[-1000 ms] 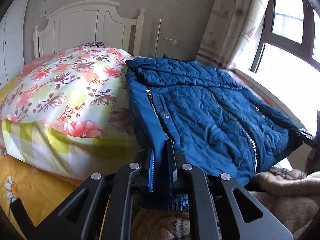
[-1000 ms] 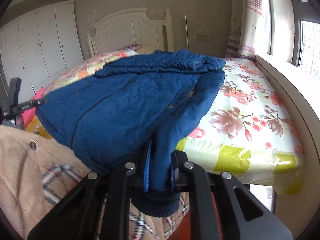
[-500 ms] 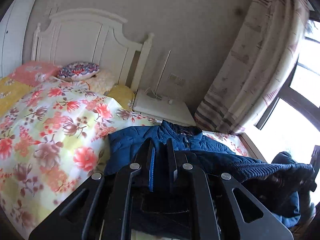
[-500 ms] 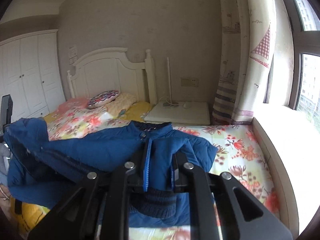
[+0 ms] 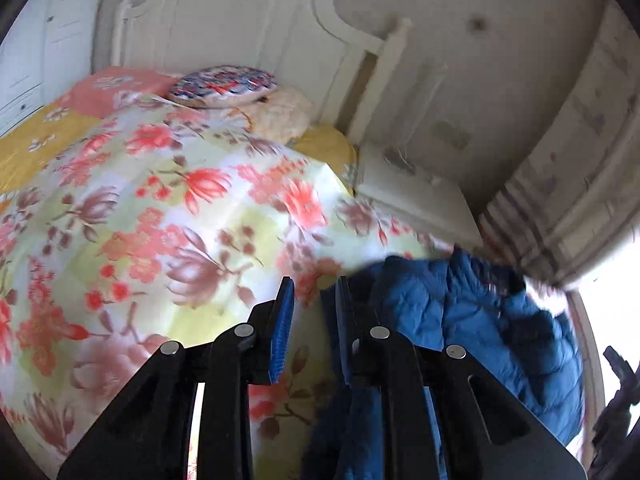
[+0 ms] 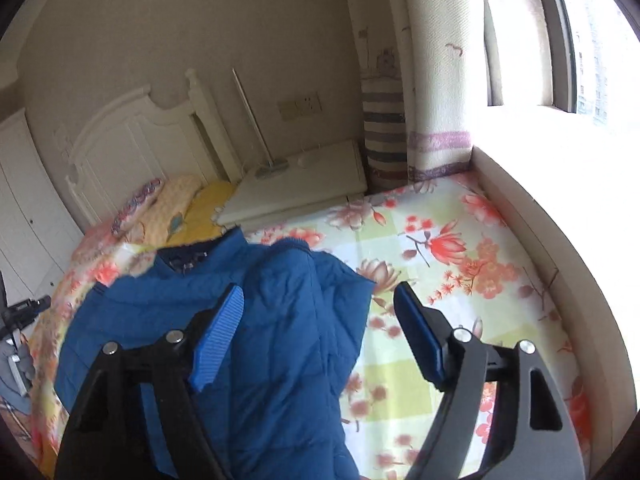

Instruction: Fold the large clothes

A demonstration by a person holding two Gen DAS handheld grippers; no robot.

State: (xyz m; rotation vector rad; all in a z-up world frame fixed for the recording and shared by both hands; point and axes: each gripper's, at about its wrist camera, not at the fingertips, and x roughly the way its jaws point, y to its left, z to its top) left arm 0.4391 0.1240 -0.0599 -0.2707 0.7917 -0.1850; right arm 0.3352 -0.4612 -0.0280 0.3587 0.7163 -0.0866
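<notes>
A blue quilted jacket (image 6: 256, 320) lies bunched on the floral bedspread (image 6: 448, 264), its collar toward the headboard. In the right wrist view my right gripper (image 6: 320, 300) is open wide and empty, its fingers above the jacket's right part. In the left wrist view the jacket (image 5: 472, 312) lies to the right, blurred by motion. My left gripper (image 5: 314, 286) is open by a narrow gap with nothing between the pads; the jacket's edge lies just under and beside its right finger.
A white headboard (image 5: 248, 36), pillows (image 5: 224, 86) and a white nightstand (image 6: 304, 188) stand at the far end. A patterned curtain (image 6: 432, 80) and a window ledge (image 6: 532, 208) border the bed's right side. The other gripper shows at the left edge of the right wrist view (image 6: 20, 312).
Both grippers carried the jacket's lower part up and forward over the bed, folding it toward the collar. Both have now opened and let go; the jacket lies doubled on the bedspread.
</notes>
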